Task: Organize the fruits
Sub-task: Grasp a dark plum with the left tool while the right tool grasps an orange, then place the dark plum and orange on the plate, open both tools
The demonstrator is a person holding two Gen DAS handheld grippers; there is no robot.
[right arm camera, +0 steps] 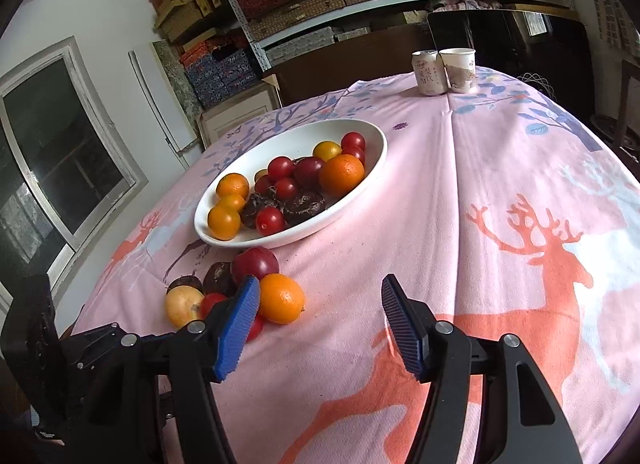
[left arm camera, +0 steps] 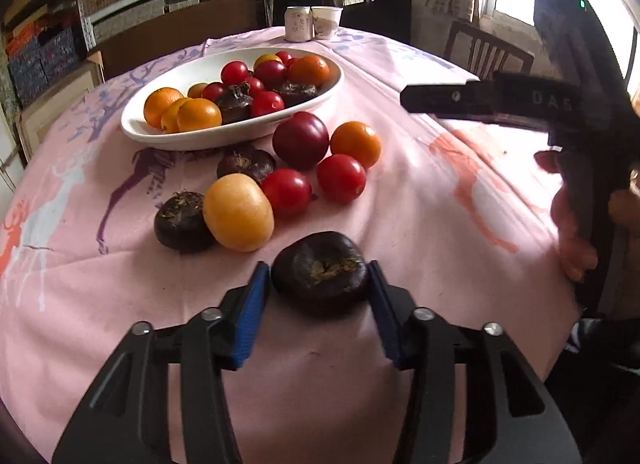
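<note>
Here, a white oval bowl [left arm camera: 132, 124] sits on a table under a pink deer-print cloth [left arm camera: 420, 192], already loaded with oranges, small red tomatoes and dark water chestnuts. Just in front of it lies a loose cluster: a dark red plum [left arm camera: 301, 140], an orange [left arm camera: 355, 144], two red tomatoes [left arm camera: 341, 178], a pale yellow fruit [left arm camera: 238, 213] and two more dark chestnuts [left arm camera: 182, 222]. A drink can [right arm camera: 429, 72] and a paper cup [right arm camera: 460, 69] stand together at the far edge, well apart from the fruit.

The left gripper [left arm camera: 320, 296] has its blue pads [left arm camera: 250, 320] on either side of a single dark chestnut [left arm camera: 320, 270] that rests on the cloth nearer than the cluster; the pads sit right at its flanks, though whether they press it cannot be told. The right gripper [right arm camera: 316, 328] hangs wide apart over bare cloth, holding nothing, its left pad overlapping the cluster in view.

In the right wrist view one tomato is mostly hidden behind that pad. The shelves behind are blurred.
</note>
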